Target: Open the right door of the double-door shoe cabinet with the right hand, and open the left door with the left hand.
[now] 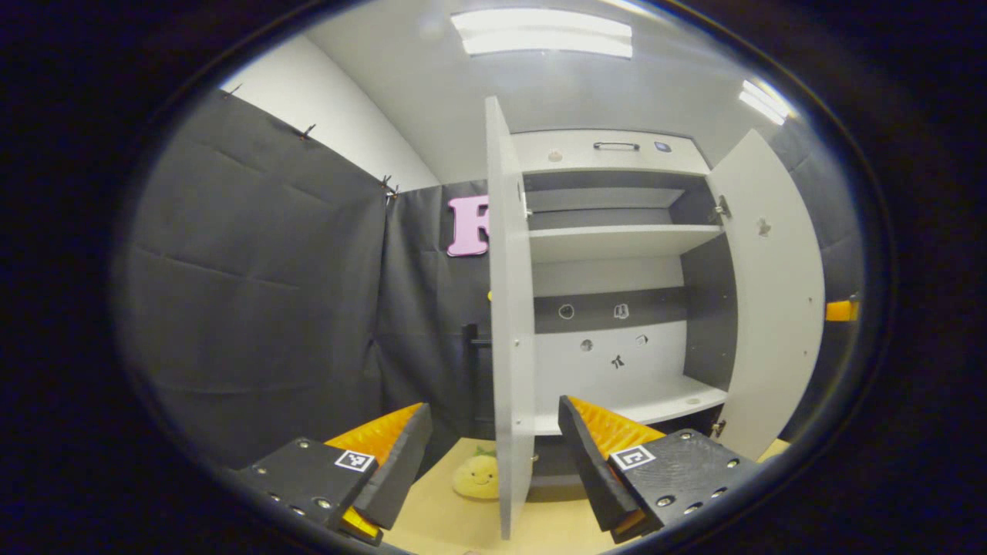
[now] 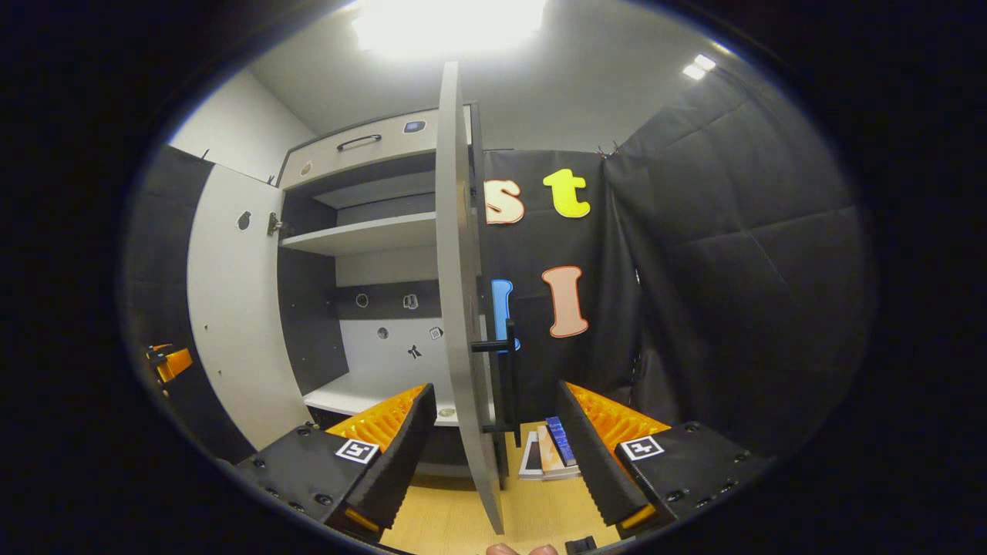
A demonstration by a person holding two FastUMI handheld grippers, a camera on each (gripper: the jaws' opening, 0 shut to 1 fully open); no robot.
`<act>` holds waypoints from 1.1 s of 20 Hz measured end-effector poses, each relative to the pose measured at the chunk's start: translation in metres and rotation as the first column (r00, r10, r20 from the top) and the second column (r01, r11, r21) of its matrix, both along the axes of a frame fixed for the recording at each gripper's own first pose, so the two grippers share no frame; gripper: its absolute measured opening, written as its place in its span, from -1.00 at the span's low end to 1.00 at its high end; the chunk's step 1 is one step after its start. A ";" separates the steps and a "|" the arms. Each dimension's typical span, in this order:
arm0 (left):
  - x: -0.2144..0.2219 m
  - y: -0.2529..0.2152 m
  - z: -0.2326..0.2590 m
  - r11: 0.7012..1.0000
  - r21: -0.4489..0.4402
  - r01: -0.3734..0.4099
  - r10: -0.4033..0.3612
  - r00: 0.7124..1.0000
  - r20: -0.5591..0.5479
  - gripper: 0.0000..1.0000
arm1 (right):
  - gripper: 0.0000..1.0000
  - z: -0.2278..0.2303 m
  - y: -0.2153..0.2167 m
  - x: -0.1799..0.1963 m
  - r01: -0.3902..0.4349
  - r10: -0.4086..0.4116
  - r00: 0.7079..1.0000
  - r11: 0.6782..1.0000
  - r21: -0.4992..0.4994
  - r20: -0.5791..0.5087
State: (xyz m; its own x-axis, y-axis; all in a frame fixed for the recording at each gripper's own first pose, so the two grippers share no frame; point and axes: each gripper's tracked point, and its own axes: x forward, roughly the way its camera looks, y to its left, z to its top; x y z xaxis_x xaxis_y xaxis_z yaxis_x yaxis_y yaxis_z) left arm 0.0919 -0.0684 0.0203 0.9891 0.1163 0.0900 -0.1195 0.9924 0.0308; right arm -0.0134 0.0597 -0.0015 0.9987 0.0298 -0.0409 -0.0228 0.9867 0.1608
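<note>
both grippers, left gripper (image 1: 493,455) and right gripper (image 2: 493,447), wide apart astride door edges, gripping nothing

two doors (image 1: 509,308) (image 1: 771,293), two shelves (image 1: 617,240) (image 1: 640,401)

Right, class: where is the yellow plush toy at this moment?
In the left gripper view, the yellow plush toy lies on the wooden floor just left of the open left door, low between the left gripper fingers.

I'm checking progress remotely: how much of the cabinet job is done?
Both doors look open: the left door and the right door stand edge-on, the shelves exposed. In hand: left tongs and right tongs straddle their door edges, jaws apart. Nothing obvious remains except backing away.
</note>
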 end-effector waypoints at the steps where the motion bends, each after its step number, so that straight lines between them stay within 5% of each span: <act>1: -0.002 -0.010 0.000 1.000 -0.026 0.002 -0.002 1.000 0.003 0.87 | 0.95 0.004 0.000 -0.002 -0.016 0.016 1.000 1.000 -0.007 0.016; 8: -0.025 -0.054 -0.004 0.991 -0.133 -0.020 0.019 1.000 -0.006 0.87 | 0.95 0.004 0.011 -0.005 -0.218 0.218 0.975 0.976 -0.013 0.049; 12: -0.035 -0.064 -0.003 0.996 -0.080 -0.050 0.049 0.999 -0.009 0.87 | 0.95 -0.026 0.011 -0.025 -0.290 0.290 0.956 0.957 0.005 -0.031; 22: 0.001 -0.094 -0.020 0.994 -0.063 0.092 -0.099 0.989 -0.114 0.87 | 0.95 -0.046 0.029 -0.035 -0.253 0.266 0.960 0.957 0.140 -0.087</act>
